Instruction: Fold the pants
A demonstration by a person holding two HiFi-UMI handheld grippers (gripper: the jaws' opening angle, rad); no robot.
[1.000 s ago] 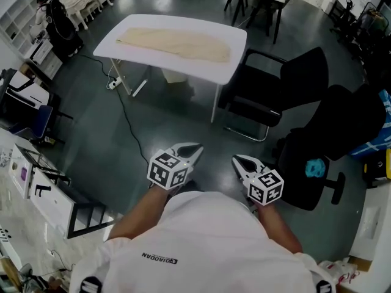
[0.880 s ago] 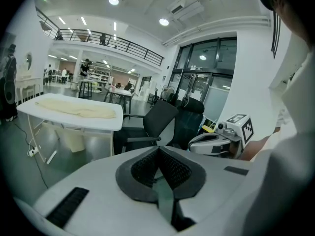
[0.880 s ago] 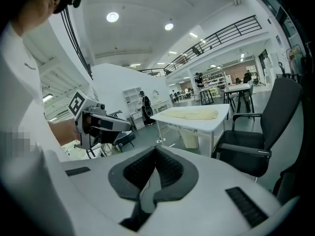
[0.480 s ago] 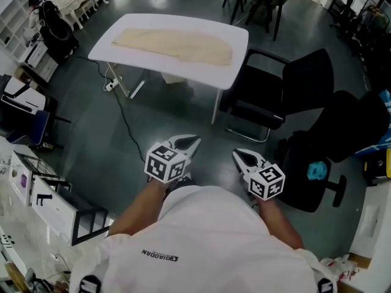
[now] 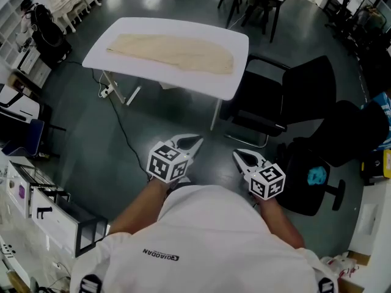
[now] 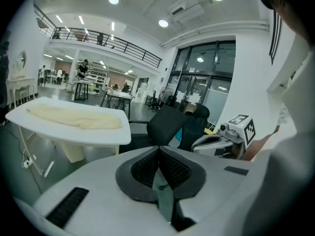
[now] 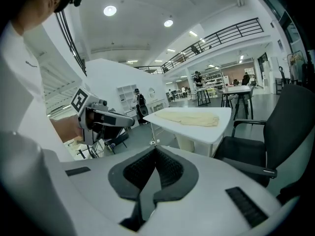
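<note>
The beige pants (image 5: 174, 52) lie flat and lengthwise on the white desk (image 5: 146, 73), covering most of its middle from the left end almost to the right end, with a bare strip along the near edge. Both tools are held low in front of the person, over the dark floor (image 5: 122, 163) and well apart from the desk.

The left tool (image 5: 194, 141) has its jaws pressed together with nothing between them, as the left gripper view shows. The right tool (image 5: 237, 155) is likewise pressed together and empty in the right gripper view. Each carries a cube with black-and-white square markers.

The person's white shirt (image 5: 208, 237) bears the printed word "QIAODAN" (image 5: 162, 255), which reads upside down in the head view.

A black armchair (image 5: 287, 96) stands just beside the desk's right end. A black office chair (image 5: 330, 133) sits farther right, with a turquoise item (image 5: 316, 176) on its seat. No other writing is legible.
</note>
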